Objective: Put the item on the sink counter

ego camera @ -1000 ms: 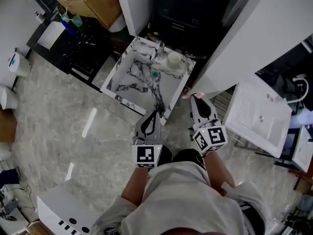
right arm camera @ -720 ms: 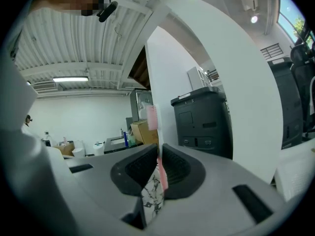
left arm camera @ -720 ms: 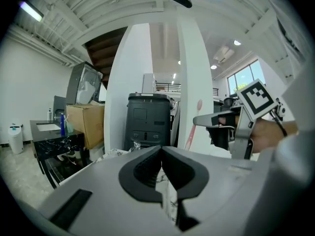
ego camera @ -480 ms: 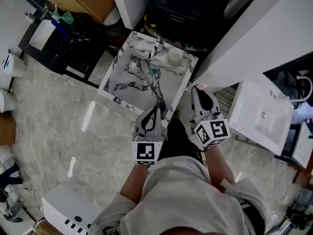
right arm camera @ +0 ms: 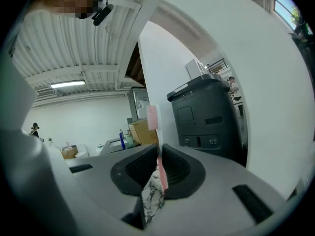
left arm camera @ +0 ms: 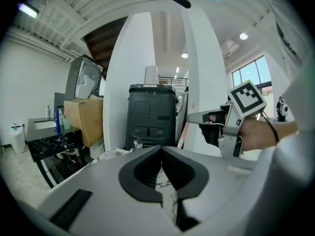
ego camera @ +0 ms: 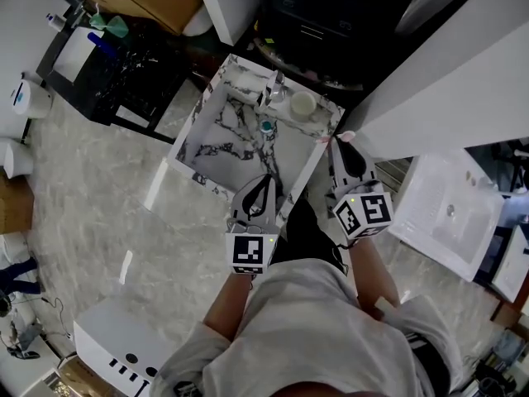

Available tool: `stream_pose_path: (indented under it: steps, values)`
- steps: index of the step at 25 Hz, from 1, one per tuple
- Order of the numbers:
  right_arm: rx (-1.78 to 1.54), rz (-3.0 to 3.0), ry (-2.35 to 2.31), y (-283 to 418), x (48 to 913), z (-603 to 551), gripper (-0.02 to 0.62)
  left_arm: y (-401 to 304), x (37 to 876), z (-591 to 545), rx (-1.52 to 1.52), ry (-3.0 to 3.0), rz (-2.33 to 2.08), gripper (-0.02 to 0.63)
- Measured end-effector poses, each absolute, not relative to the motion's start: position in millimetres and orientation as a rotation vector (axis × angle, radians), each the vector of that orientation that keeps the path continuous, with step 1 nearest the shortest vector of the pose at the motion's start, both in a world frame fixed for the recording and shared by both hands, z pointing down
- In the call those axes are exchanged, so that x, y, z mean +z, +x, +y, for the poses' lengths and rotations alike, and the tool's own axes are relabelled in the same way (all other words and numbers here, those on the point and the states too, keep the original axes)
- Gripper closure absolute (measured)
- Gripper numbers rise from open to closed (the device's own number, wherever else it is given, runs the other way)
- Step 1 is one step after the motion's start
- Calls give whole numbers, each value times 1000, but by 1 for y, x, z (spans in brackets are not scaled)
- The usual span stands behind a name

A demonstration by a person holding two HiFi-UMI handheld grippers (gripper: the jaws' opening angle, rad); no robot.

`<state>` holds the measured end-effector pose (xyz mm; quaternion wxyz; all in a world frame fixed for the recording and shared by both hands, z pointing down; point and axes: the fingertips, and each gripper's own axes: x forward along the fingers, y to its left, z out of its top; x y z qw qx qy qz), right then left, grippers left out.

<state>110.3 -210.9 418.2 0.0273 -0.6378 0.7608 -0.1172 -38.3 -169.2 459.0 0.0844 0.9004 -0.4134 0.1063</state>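
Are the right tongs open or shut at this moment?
Shut. The right tongs clamp the handle of a pink toothbrush, whose bristle head stands up above them.

The marbled sink counter [ego camera: 207, 143] is seen from above. A faucet [ego camera: 277, 85] and a white cup [ego camera: 302, 103] are placed at its far edge, and a small teal thing [ego camera: 266, 126] is seen just in front of them. The left gripper [ego camera: 264, 180] is held over the near rim, its jaws brought together. The right gripper [ego camera: 339, 145] is held at the counter's right corner, and a small pink item [ego camera: 348, 136] is seen at its tip.
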Motion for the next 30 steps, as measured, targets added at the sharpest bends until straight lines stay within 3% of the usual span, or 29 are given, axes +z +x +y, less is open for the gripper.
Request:
stream_pose_path:
  steps: [15,30]
  values:
    - [-471,2432,-1903,136,452,-285,566,5,478,-226,428,2660,-1230,597]
    - [-618,2471,-1895,135,515,-334,566,0,516,-254,501,2561,-1241,597]
